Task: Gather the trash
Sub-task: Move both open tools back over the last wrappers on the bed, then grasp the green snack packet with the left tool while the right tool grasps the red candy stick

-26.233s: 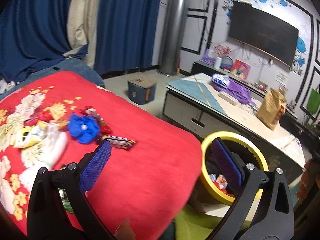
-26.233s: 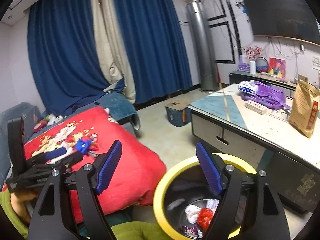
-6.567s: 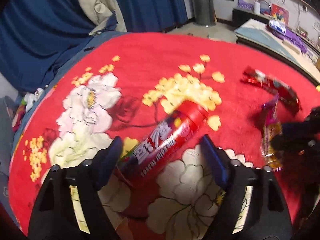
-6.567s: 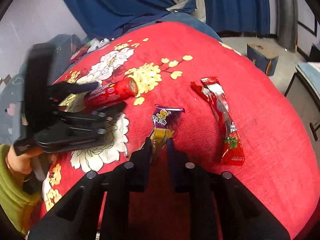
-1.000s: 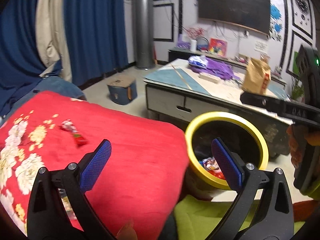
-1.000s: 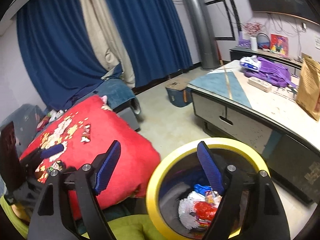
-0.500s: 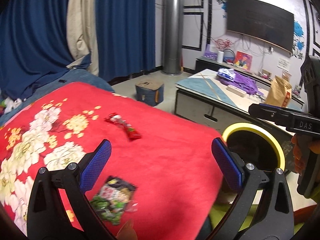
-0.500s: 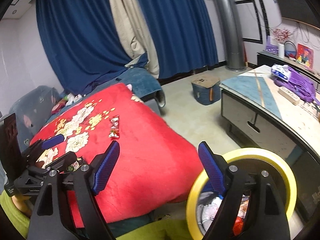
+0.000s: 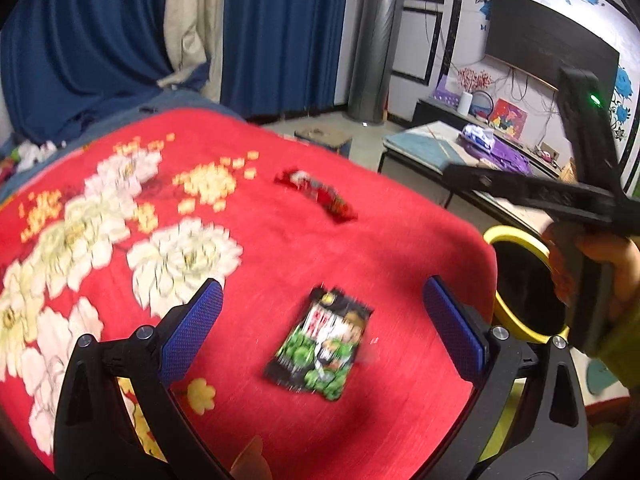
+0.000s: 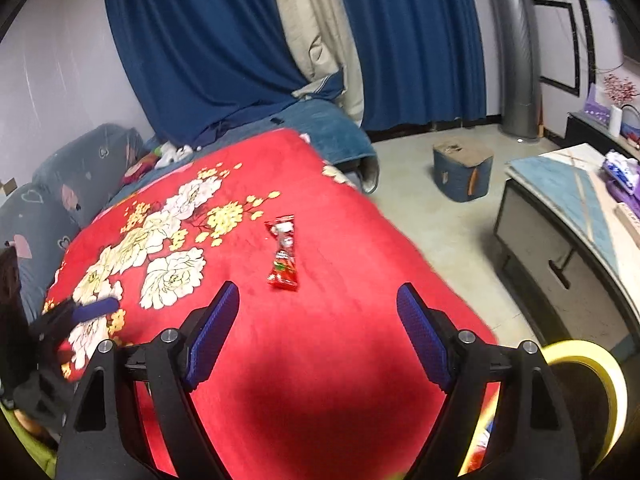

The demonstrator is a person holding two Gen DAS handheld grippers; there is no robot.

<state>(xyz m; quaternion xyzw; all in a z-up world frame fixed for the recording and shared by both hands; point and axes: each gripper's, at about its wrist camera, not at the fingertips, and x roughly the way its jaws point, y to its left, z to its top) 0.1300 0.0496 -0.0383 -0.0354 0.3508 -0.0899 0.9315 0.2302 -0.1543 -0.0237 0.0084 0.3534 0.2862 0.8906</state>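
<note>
Blue-padded and spread wide, the left gripper (image 9: 322, 320) holds nothing; its two fingers frame a green-and-black snack packet (image 9: 320, 354) that lies flat on the red flowered blanket (image 9: 260, 248), between the pads and touching neither. The right gripper (image 10: 318, 330) is likewise fully apart and empty, hanging over bare red blanket with a red wrapper (image 10: 285, 254) ahead of its fingertips, a little left of centre and well short of contact.

Two pieces of trash remain on the blanket: the snack packet and the red wrapper (image 9: 316, 196), which in the left wrist view lies beyond the packet toward the far side. One yellow-rimmed bin (image 9: 520, 276) stands on the floor just past the blanket's right edge, below the right hand (image 9: 600, 264); in the right wrist view its rim (image 10: 592, 364) shows at the lower right, blurred.

Around both pieces the blanket is open cloth. It falls away to the floor on the right, where a low cabinet (image 10: 560, 248) and a small blue box (image 10: 462, 172) stand apart from it.
</note>
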